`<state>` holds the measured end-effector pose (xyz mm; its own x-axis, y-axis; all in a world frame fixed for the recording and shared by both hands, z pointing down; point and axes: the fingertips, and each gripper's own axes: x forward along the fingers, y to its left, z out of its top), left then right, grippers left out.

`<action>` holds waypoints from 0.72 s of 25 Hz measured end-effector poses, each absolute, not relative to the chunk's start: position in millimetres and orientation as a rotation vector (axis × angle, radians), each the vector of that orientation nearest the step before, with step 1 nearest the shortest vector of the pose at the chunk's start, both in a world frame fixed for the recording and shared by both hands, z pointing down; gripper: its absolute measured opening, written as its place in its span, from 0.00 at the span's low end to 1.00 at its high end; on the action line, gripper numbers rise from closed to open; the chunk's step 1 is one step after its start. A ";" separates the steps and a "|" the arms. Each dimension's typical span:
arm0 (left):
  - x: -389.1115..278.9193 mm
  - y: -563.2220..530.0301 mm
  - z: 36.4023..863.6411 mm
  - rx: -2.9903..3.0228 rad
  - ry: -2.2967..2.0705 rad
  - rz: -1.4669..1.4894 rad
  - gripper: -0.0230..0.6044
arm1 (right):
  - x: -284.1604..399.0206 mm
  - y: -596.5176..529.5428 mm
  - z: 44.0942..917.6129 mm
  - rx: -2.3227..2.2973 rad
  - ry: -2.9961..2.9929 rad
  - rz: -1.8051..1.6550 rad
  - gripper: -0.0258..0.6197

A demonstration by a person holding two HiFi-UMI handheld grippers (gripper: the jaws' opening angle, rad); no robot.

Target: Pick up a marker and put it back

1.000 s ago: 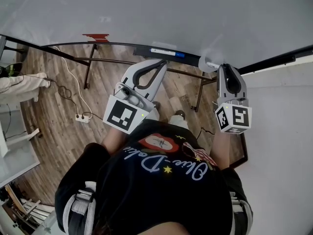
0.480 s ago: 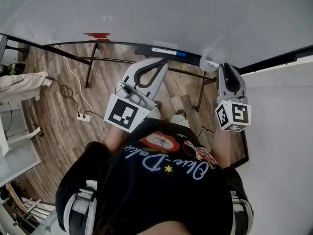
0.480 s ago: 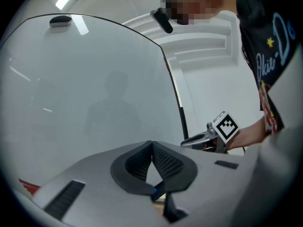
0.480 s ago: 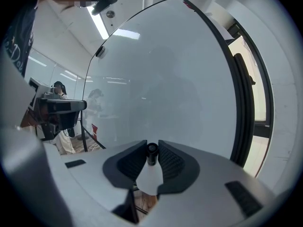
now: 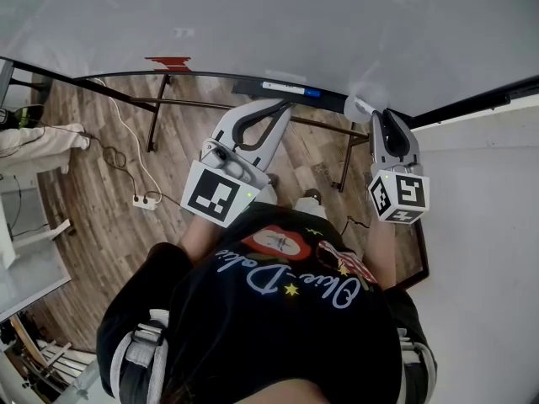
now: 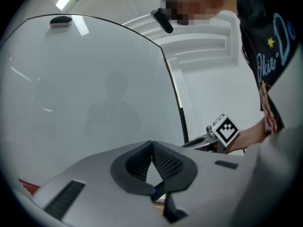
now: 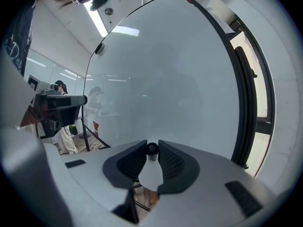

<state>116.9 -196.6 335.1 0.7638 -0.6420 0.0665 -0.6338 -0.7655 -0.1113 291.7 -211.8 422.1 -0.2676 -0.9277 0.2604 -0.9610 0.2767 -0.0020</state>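
Right gripper (image 7: pixel 151 144): it is gripping a marker (image 7: pixel 151 150) at the jaw tips. The jaws are standing partly closed, with both pads pressing on the barrel. The marker is showing end-on between the tips, facing the whiteboard (image 7: pixel 156 70).

In the head view, the held marker is sitting at the whiteboard's lower edge, just beside the right end of the black tray (image 5: pixel 249 84). A second, blue-capped marker (image 5: pixel 288 89) is lying along that tray, apart from the held one.

Left gripper (image 6: pixel 152 144): it is holding nothing, and its jaw tips are meeting.
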 end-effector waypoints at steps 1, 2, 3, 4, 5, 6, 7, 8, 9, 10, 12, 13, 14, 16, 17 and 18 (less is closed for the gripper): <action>116.7 -196.6 334.7 -2.872 1.042 -0.150 0.04 | 291.1 -212.1 422.0 1.756 -2.336 0.232 0.15; 116.5 -196.5 334.6 -2.872 1.042 -0.147 0.04 | 290.4 -212.4 422.0 1.752 -2.336 0.228 0.15; 116.4 -196.2 335.0 -2.872 1.042 -0.146 0.04 | 289.7 -212.4 422.4 1.747 -2.337 0.223 0.15; 116.4 -195.8 335.6 -2.872 1.041 -0.147 0.04 | 289.3 -212.4 422.9 1.742 -2.338 0.220 0.15; 116.4 -195.3 336.0 -2.871 1.041 -0.148 0.04 | 289.1 -212.2 423.3 1.740 -2.339 0.219 0.15; 116.5 -194.9 336.1 -2.871 1.041 -0.148 0.04 | 289.2 -212.0 423.5 1.739 -2.340 0.218 0.15; 116.6 -194.3 335.8 -2.870 1.041 -0.148 0.04 | 289.5 -211.7 423.3 1.739 -2.339 0.216 0.16; 116.7 -193.9 335.3 -2.868 1.040 -0.148 0.04 | 289.8 -211.5 423.0 1.739 -2.336 0.212 0.16; 116.6 -193.6 334.6 -2.865 1.039 -0.147 0.04 | 290.1 -211.4 422.6 1.740 -2.332 0.207 0.16; 116.3 -193.5 334.2 -2.864 1.039 -0.147 0.04 | 290.3 -211.3 422.1 1.743 -2.329 0.202 0.17; 115.2 -193.8 333.7 -2.864 1.041 -0.149 0.04 | 290.9 -210.7 420.6 1.752 -2.326 0.196 0.22; 114.9 -193.9 333.2 -2.864 1.043 -0.148 0.04 | 291.5 -210.1 419.1 1.756 -2.326 0.192 0.23; 114.8 -194.0 332.5 -2.863 1.043 -0.146 0.04 | 292.2 -209.5 417.1 1.759 -2.325 0.188 0.23; 114.9 -193.9 331.2 -2.862 1.040 -0.143 0.04 | 294.0 -207.9 411.7 1.771 -2.325 0.176 0.23; 115.0 -193.7 330.9 -2.862 1.039 -0.141 0.04 | 295.2 -206.8 407.7 1.788 -2.326 0.166 0.23; 115.2 -193.5 330.9 -2.863 1.037 -0.141 0.04 | 296.5 -205.6 402.5 1.812 -2.326 0.150 0.23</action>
<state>115.2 -193.5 330.9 0.7650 -0.6417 0.0548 -0.6331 -0.7649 -0.1185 296.5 -205.6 402.5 -0.2356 -0.9490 0.2097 -0.9680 0.2483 0.0359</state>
